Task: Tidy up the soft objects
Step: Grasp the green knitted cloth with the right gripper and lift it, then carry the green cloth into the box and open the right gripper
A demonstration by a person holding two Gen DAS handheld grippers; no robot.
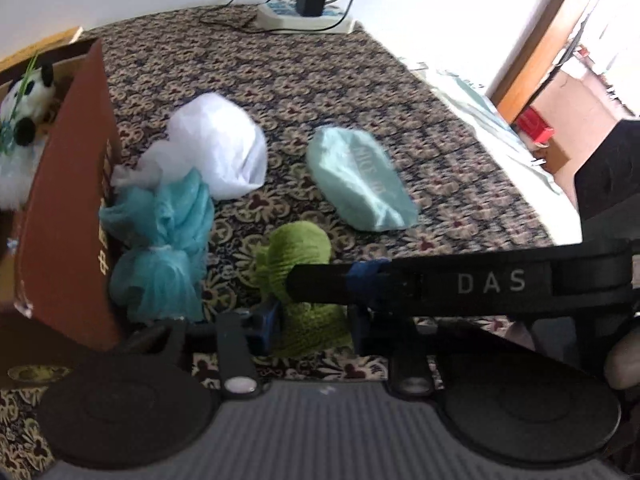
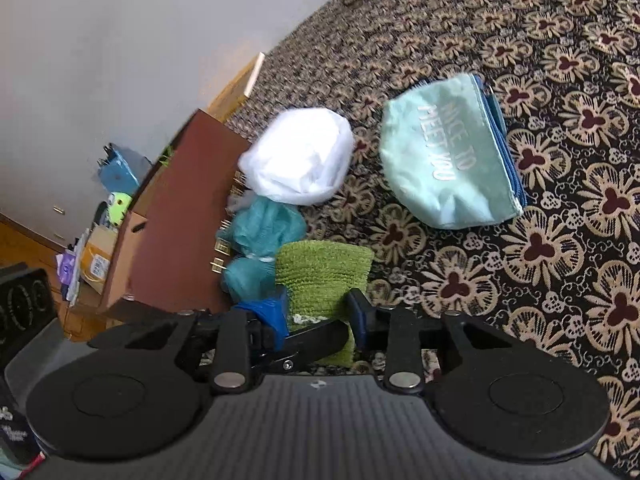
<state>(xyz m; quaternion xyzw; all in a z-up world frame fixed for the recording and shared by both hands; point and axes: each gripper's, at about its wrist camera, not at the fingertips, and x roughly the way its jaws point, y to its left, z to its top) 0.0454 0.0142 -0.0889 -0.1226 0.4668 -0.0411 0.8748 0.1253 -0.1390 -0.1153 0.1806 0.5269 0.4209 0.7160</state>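
Note:
A green knitted cloth (image 1: 300, 256) (image 2: 320, 272) lies on the patterned bedspread (image 1: 360, 92). My left gripper (image 1: 312, 326) straddles its near end with the jaws apart. My right gripper (image 2: 320, 316) straddles the same cloth, and its black finger (image 1: 400, 282) crosses the left wrist view. A teal mesh bundle (image 1: 164, 240) (image 2: 260, 240) and a white bundle (image 1: 216, 152) (image 2: 298, 156) lie beside the brown box (image 1: 68, 216) (image 2: 168, 216). A mint pouch (image 1: 360, 180) (image 2: 448, 156) lies to the right. A panda plush (image 1: 28, 108) sits in the box.
A power strip with a black charger (image 1: 308, 4) and cables lies at the far edge of the bed. A doorway (image 1: 560, 60) is at the far right. Clutter and a wooden floor (image 2: 24, 248) lie left of the box.

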